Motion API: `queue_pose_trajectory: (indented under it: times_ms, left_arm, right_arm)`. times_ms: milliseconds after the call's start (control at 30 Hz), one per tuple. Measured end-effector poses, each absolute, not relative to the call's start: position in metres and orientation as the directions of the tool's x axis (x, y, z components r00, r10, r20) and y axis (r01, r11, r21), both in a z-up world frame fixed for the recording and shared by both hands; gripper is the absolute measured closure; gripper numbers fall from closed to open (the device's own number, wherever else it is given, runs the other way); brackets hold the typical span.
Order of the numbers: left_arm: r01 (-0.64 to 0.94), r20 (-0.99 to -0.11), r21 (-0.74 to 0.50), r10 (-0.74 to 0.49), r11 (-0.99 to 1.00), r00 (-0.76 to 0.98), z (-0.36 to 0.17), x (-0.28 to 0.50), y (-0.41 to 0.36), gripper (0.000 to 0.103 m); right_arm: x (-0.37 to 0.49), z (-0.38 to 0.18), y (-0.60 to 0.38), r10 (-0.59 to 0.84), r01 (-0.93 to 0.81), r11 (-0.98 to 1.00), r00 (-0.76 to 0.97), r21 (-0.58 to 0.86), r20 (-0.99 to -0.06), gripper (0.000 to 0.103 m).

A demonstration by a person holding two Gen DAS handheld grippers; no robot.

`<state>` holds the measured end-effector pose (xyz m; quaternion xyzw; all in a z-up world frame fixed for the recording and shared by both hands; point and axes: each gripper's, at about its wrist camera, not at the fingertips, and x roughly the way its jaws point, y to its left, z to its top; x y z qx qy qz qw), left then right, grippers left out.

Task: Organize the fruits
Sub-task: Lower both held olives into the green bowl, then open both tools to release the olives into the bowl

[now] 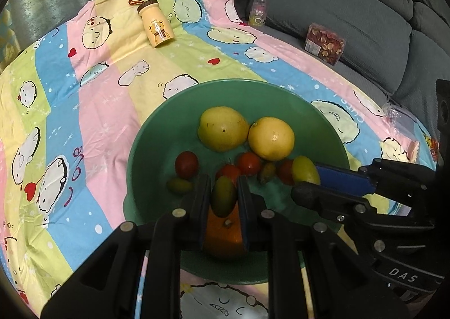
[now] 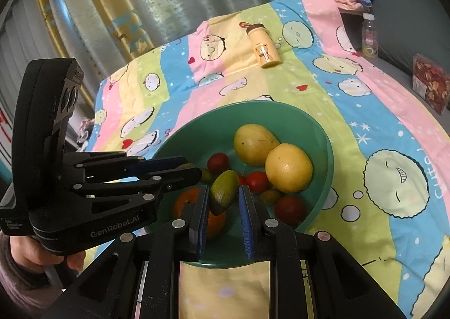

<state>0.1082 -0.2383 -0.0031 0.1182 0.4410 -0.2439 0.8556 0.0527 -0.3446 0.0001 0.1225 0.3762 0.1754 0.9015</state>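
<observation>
Left claw (image 1: 223, 195) clenched on a small green-yellow fruit (image 1: 223, 199), held above the orange (image 1: 222, 237) at the near side of the green bowl (image 1: 146, 144). Right claw (image 2: 223, 200) also has a small green fruit (image 2: 223, 191) between its blue pads, left pad touching, right pad looks slightly apart (grip can't be confirmed). Bowl sits on the cartoon-print sheet (image 1: 92, 122) and holds two big yellow fruits (image 1: 223, 129), several red cherry tomatoes (image 1: 186, 164) and more small green ones. Bear-print bottle (image 1: 155, 26) lies well behind the bowl.
</observation>
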Motion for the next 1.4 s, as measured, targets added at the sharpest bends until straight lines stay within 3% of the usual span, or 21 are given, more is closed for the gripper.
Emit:
queue_pose_trajectory:
  times_ms: [1200,1267,1400]
  left_arm:
    - [0.521,-0.816,0.039,-0.274,0.853,0.510,-0.0059,0.1082,-0.2399,0.084]
    - [0.519,-0.816,0.040,-0.272,0.854,0.510,-0.0049,0.1089,-0.2386,0.081]
    - [0.516,-0.813,0.039,-0.273,0.856,0.514,-0.0024,0.1080,-0.2366,0.065]
  right_arm:
    - [0.0531,0.0029,-0.3440,0.383,-0.211,0.920,0.657,0.329,-0.649,0.080]
    - [0.0531,0.0028,-0.3443,0.380,-0.209,0.921,0.658,0.328,-0.650,0.080]
    - [0.0533,0.0044,-0.3441,0.372,-0.202,0.925,0.657,0.322,-0.656,0.080]
